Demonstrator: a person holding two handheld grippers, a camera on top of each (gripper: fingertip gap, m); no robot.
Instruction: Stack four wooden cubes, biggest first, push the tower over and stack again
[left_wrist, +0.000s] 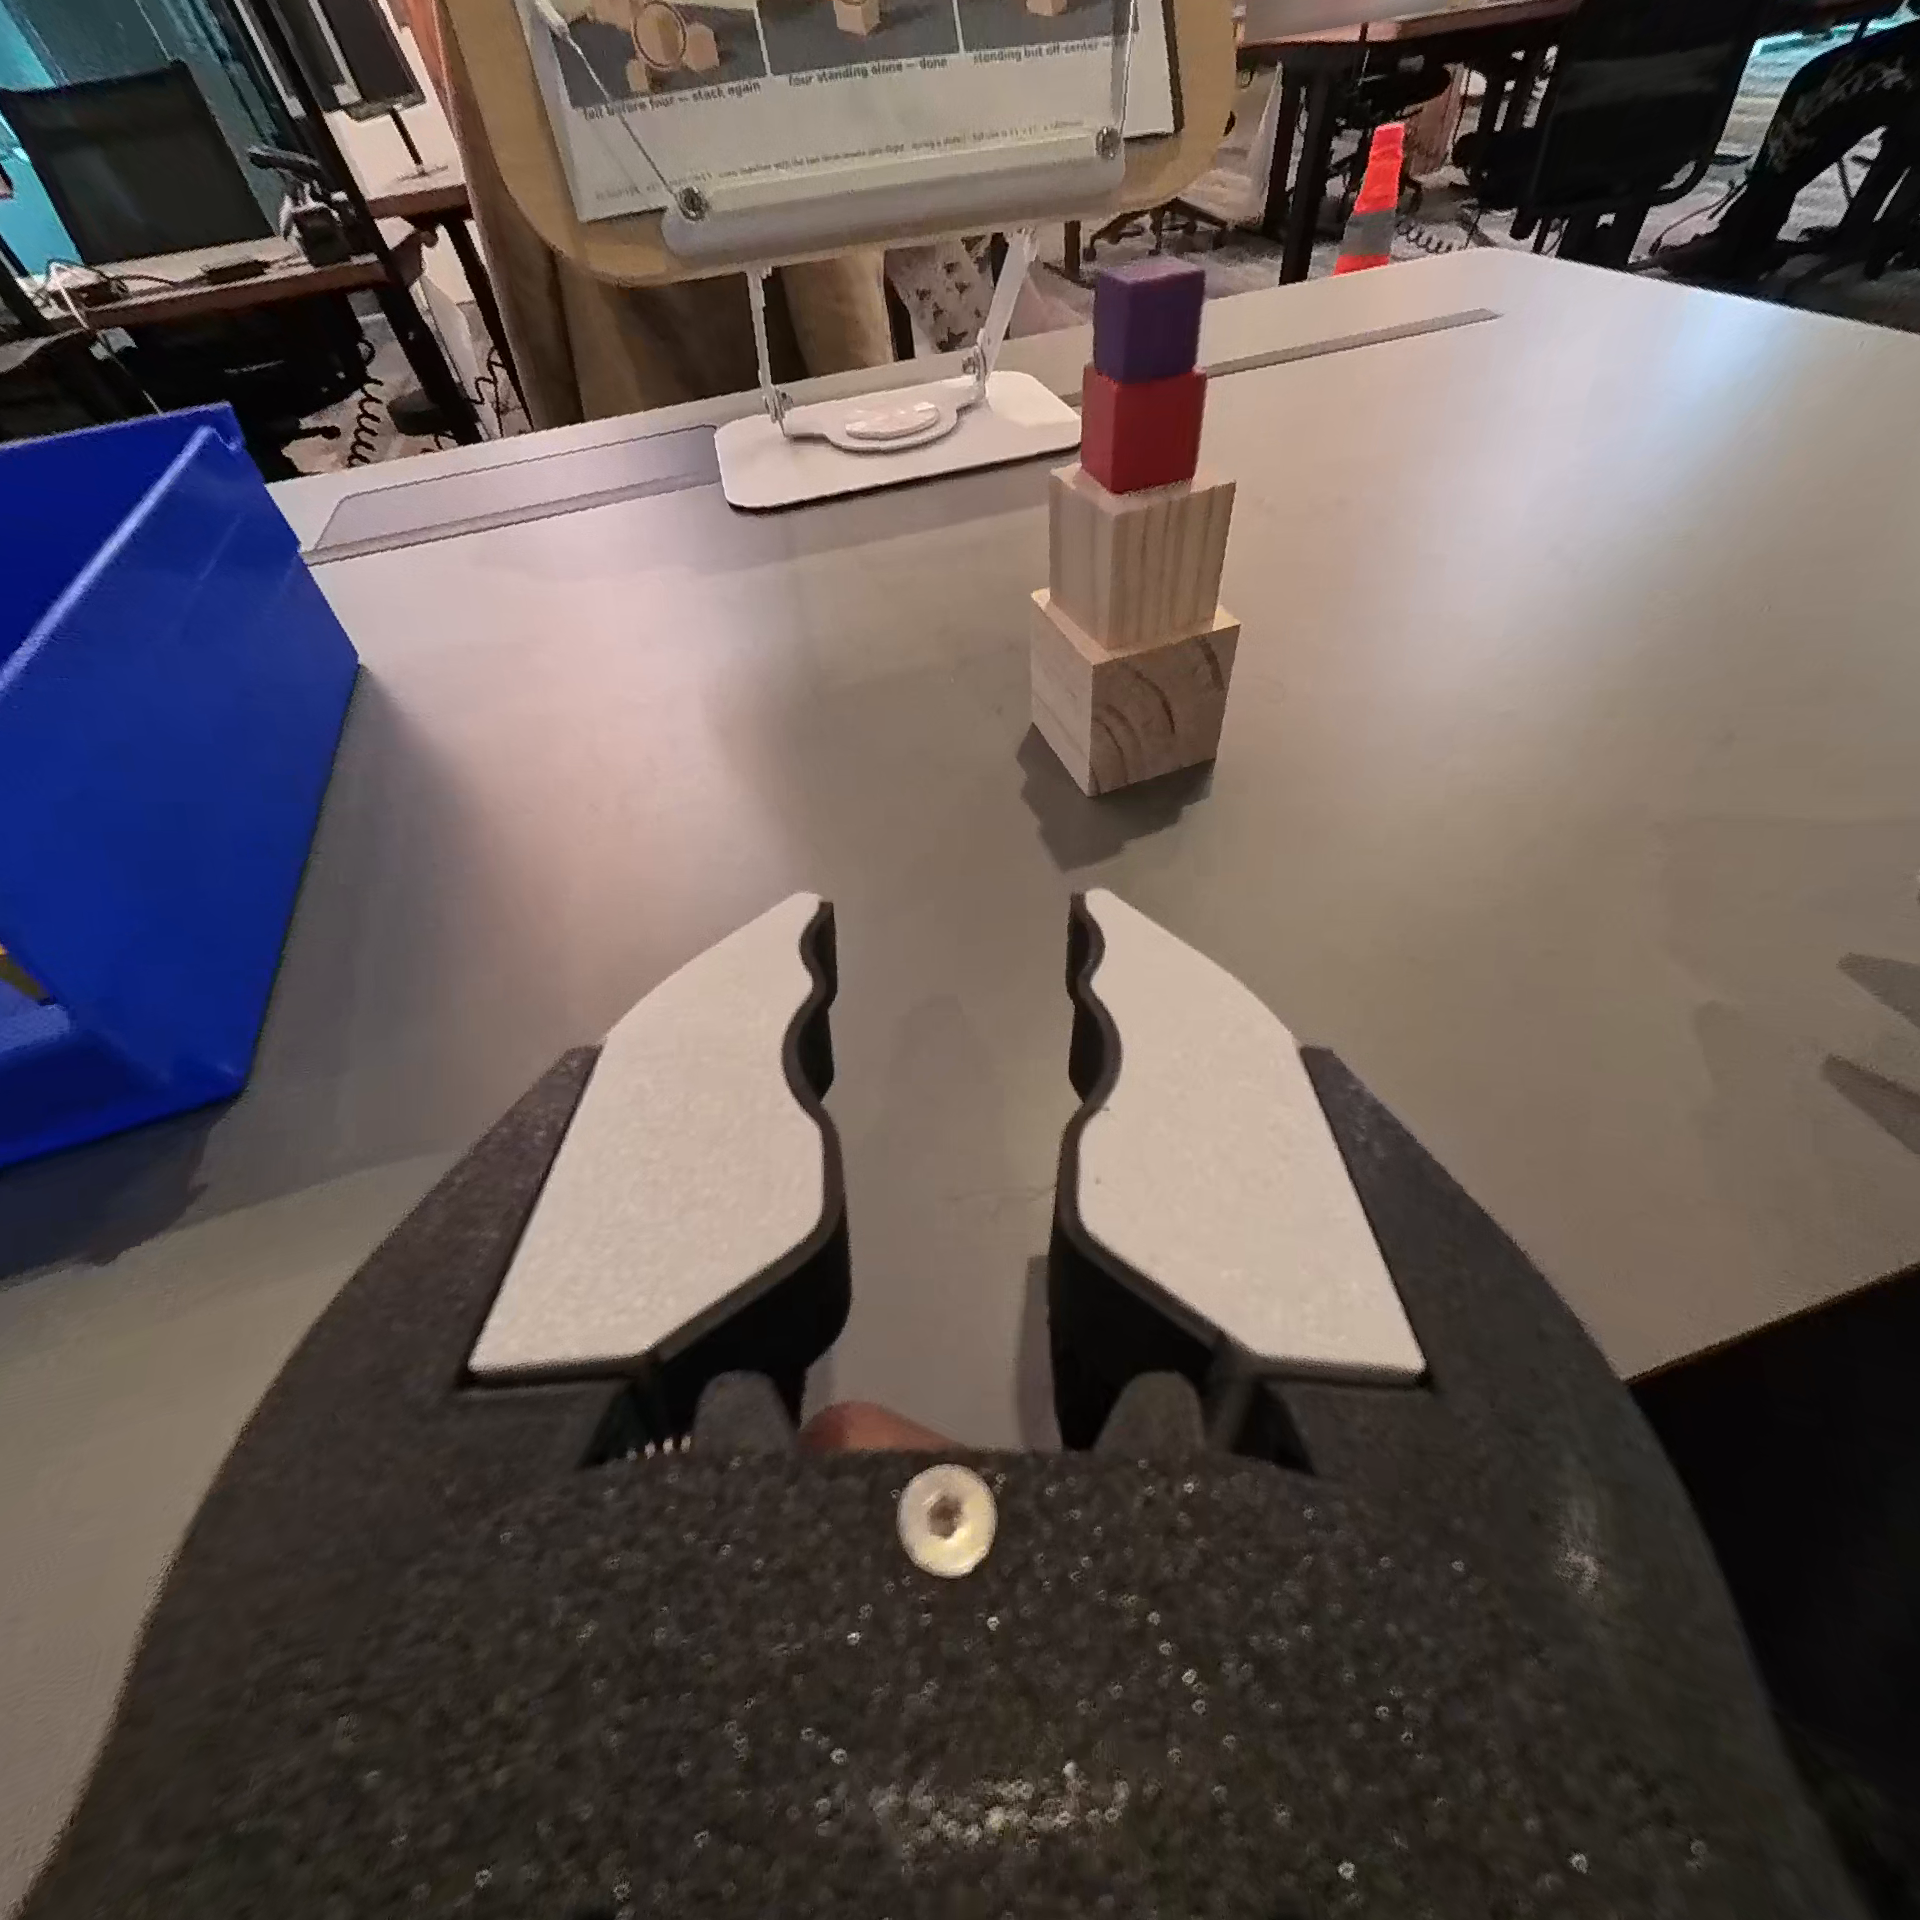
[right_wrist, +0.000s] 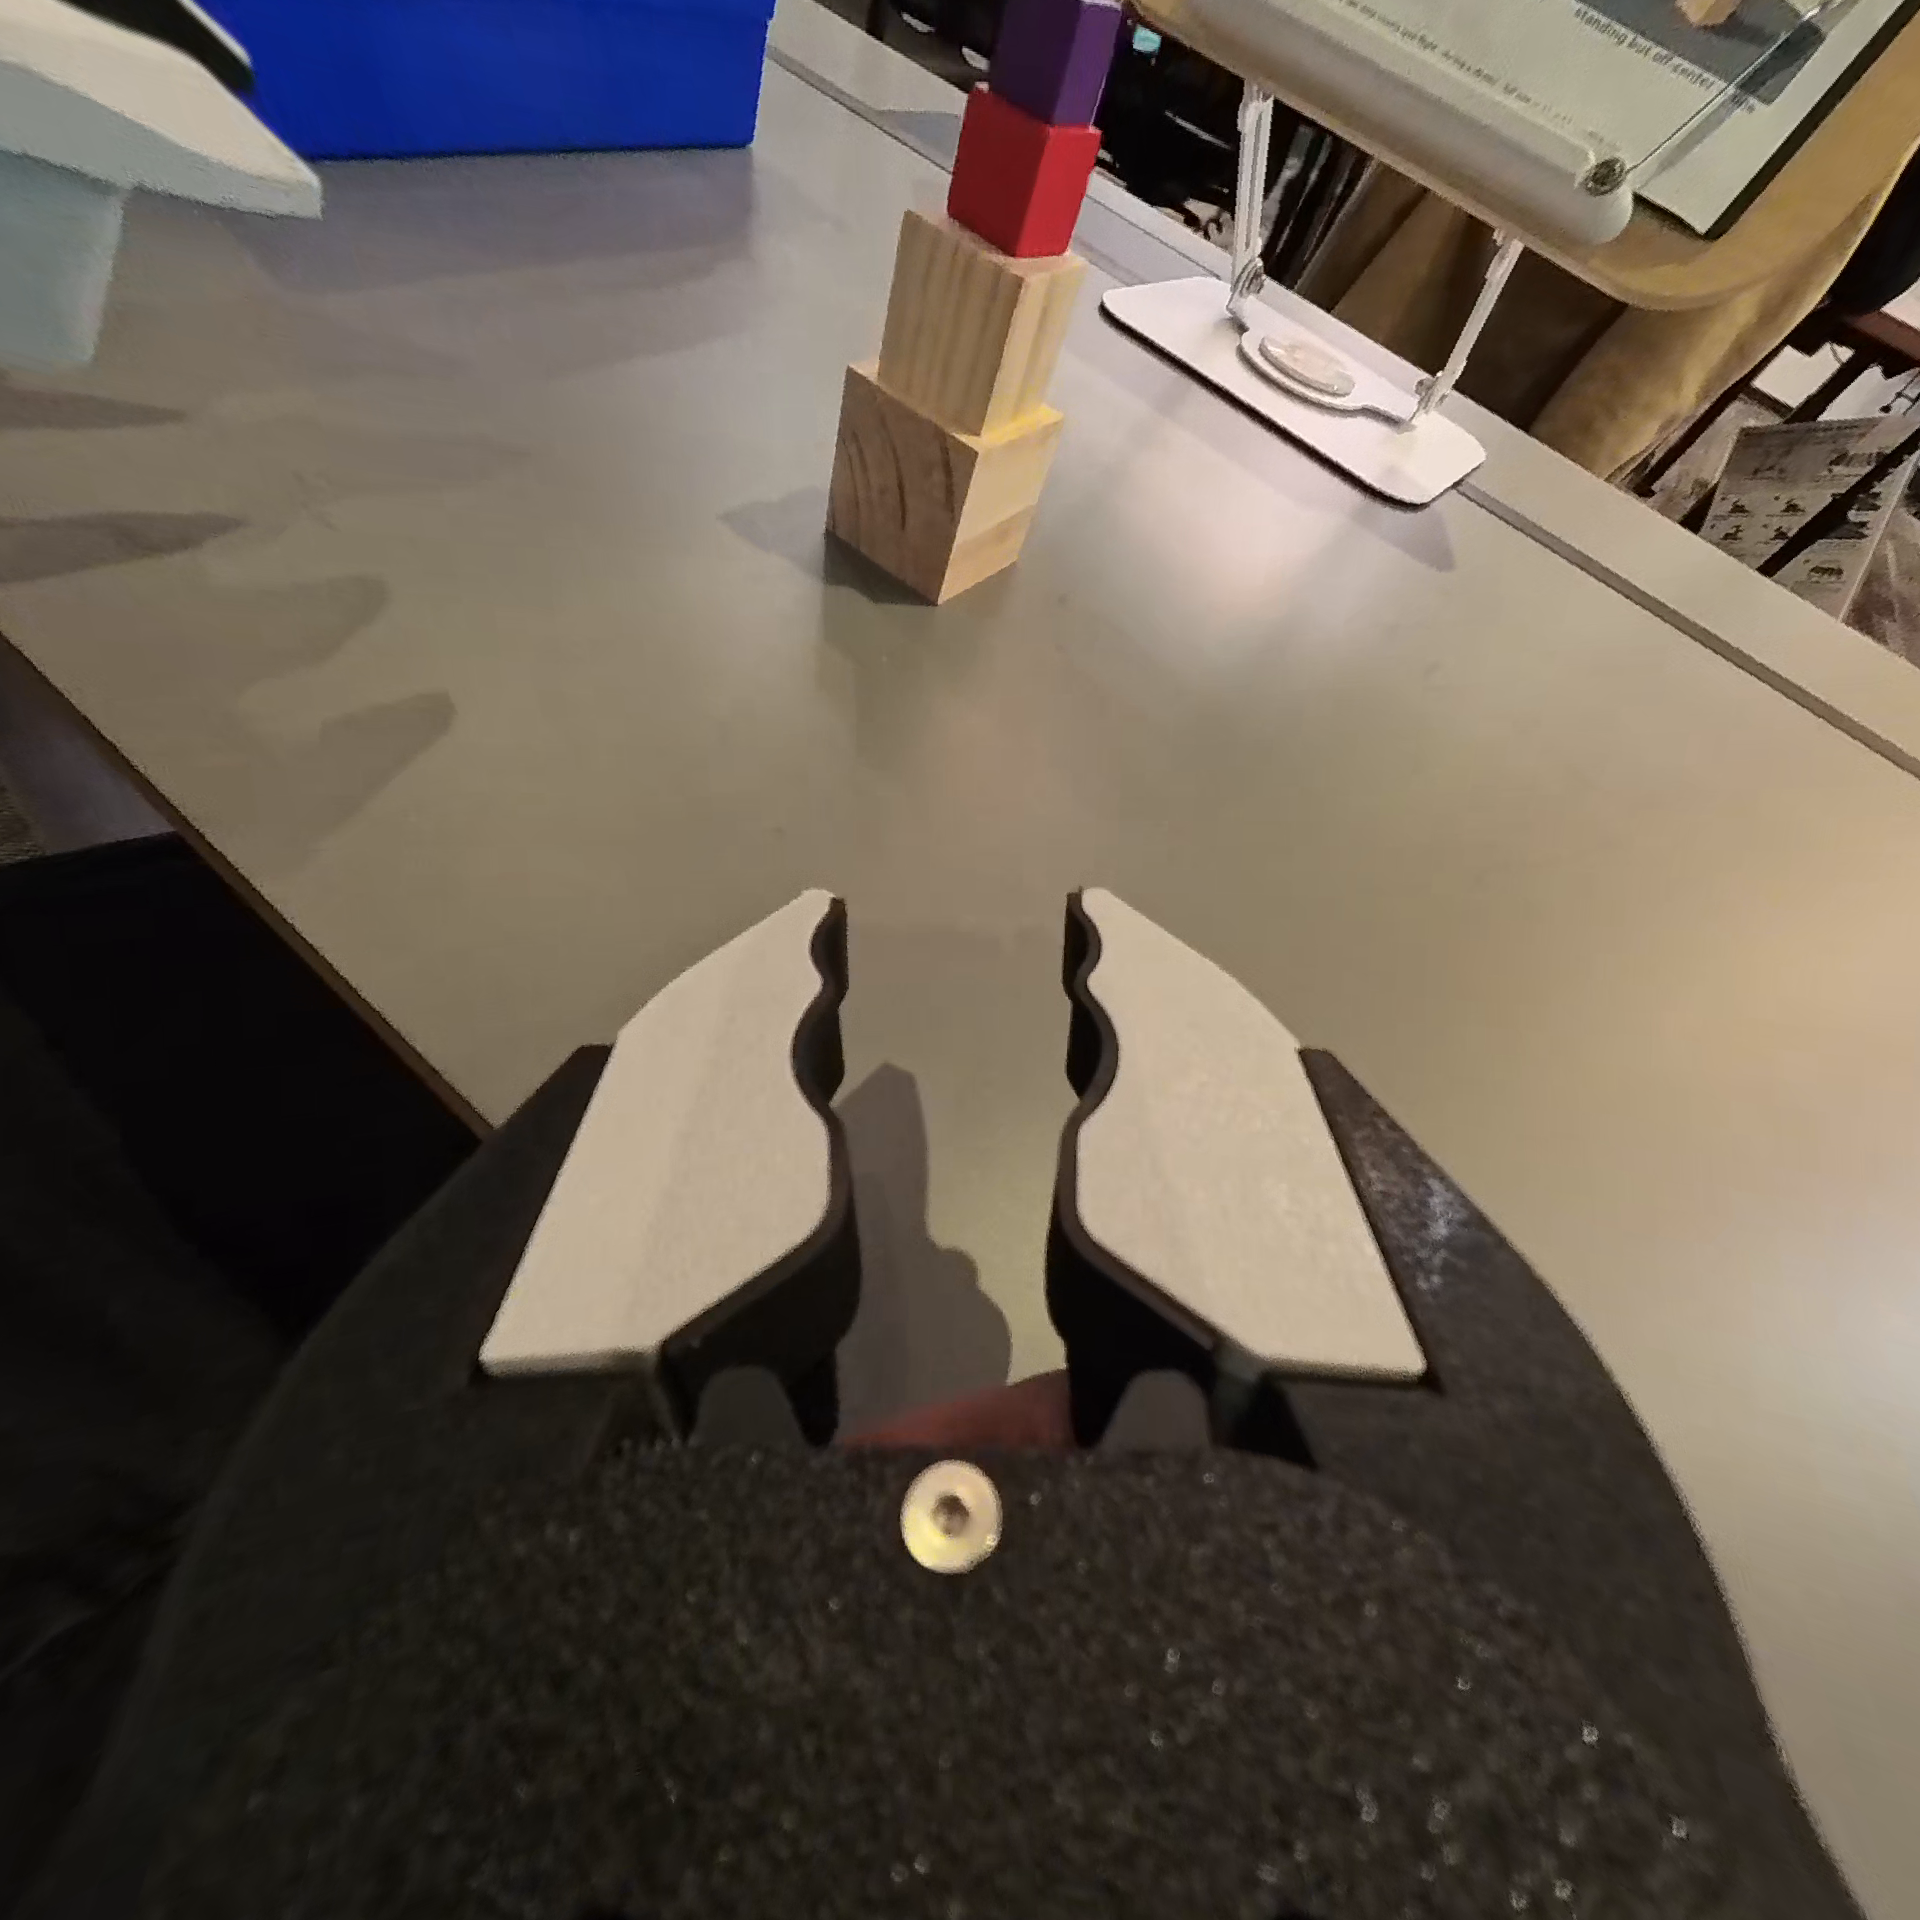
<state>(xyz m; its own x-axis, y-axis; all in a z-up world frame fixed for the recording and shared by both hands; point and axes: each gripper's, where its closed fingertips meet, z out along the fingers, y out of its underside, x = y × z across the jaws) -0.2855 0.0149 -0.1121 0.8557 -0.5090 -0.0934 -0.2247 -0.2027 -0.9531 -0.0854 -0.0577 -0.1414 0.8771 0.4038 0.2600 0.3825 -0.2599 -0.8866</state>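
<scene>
The grey counter (left_wrist: 1455, 727) fills both views, and at its left edge sits the blue bin (left_wrist: 156, 727). Its inside is mostly out of sight, so I can't say what's in it. At the back, a white document stand (left_wrist: 894, 436) props up an instruction sheet facing the worker.

Now the tower (left_wrist: 1138, 540), all four cubes up, near the middle of the counter. The big pine cube (left_wrist: 1143, 707) is at the base, a smaller pine cube (left_wrist: 1138, 561) rests on it, then the red cube (left_wrist: 1141, 428), then the purple cube (left_wrist: 1146, 320) on top. That order makes sense: each block gets a wider footing. The layers look twisted against each other and a little off-centre, yet it stands alone.

The left gripper (left_wrist: 951, 914) hangs short of the tower, jaws partly apart, nothing between them. The right gripper (right_wrist: 954, 909) matches it, jaws parted, empty, well clear. I'd say stacking is done and the push is next.
</scene>
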